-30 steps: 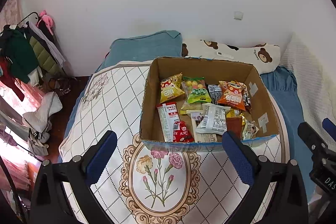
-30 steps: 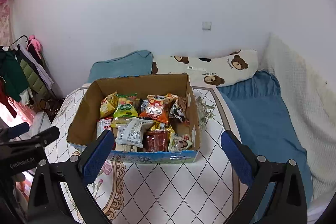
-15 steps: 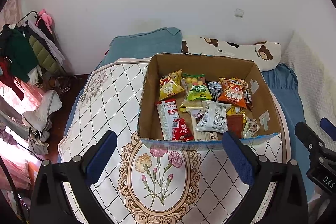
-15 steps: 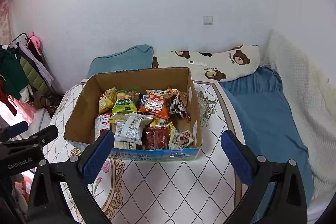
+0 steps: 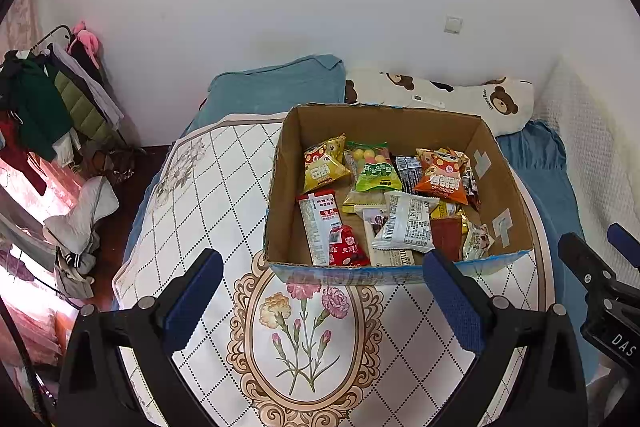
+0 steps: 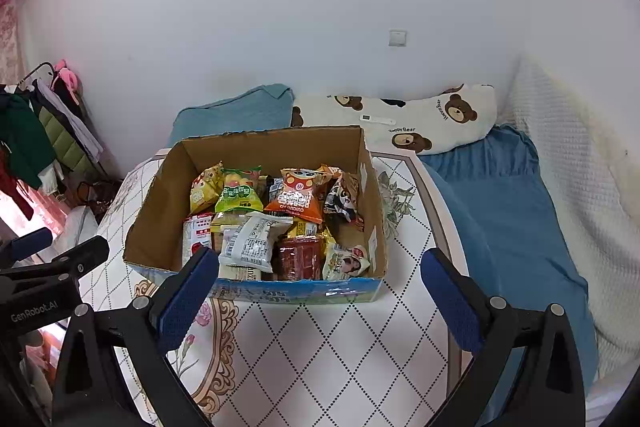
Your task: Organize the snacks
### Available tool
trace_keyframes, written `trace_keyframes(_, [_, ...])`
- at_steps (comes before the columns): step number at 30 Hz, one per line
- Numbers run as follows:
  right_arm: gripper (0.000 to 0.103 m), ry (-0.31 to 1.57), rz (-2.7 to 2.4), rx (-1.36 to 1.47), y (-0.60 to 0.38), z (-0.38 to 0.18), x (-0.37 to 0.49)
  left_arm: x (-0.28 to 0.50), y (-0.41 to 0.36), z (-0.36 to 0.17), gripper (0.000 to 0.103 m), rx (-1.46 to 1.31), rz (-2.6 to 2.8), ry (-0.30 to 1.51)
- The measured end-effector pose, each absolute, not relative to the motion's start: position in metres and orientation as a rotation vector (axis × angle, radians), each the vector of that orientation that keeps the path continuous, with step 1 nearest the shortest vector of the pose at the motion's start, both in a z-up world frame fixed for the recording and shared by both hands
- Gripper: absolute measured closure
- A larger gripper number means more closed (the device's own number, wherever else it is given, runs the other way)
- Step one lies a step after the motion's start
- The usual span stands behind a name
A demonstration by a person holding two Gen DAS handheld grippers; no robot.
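Broadly, every place below is given relative to the cardboard box.

Bed (image 6: 500, 211): carries the box; blue sheet to the box's right, bear-print pillow (image 6: 424, 119) beyond its far wall.
Patterned cover (image 5: 304, 339): white, diamond-checked, with a flower medallion; the box stands on it.
Cardboard box (image 5: 400, 123): open-topped, upright, blue-printed near wall facing both cameras.
Snacks (image 5: 384, 203): all those in view lie inside the box, heaped loosely and overlapping; none shows on the cover outside it.
Orange packet (image 5: 440, 177): toward the box's far right, leaning on its neighbours.
Green packet (image 5: 374, 167): near the far wall, middle.
White packet (image 5: 406, 227): on top of the heap, nearer the front wall.
Left hand-held gripper (image 5: 320, 295): just short of the box's near wall, fingers spread wide, holding nothing.
Right hand-held gripper (image 6: 320, 295): at the box's near wall, likewise spread wide and empty.
Stage: the scene fits snacks gathered into the box, or a jumble awaiting sorting; I cannot tell which.
Doing it well: if a packet is to be taken, I judge the top-lying ones safest; pinch a crimped edge rather than the puffed middle, and clear the box's near wall on the way in.
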State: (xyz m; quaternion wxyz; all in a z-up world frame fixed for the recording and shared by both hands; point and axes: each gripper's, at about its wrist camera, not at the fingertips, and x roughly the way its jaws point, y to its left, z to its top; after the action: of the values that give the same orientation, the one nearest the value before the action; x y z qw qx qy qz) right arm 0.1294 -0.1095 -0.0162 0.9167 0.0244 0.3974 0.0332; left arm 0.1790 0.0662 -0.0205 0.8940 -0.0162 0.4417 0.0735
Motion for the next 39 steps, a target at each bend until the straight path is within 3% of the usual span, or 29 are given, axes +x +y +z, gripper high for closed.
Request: trace_keyframes(39, [0.0,0.818,0.077,0.058,-0.1142,-0.0149,0.1203,0.1727,0.0579,-0.02,0.001,0.012,0.09,0.911])
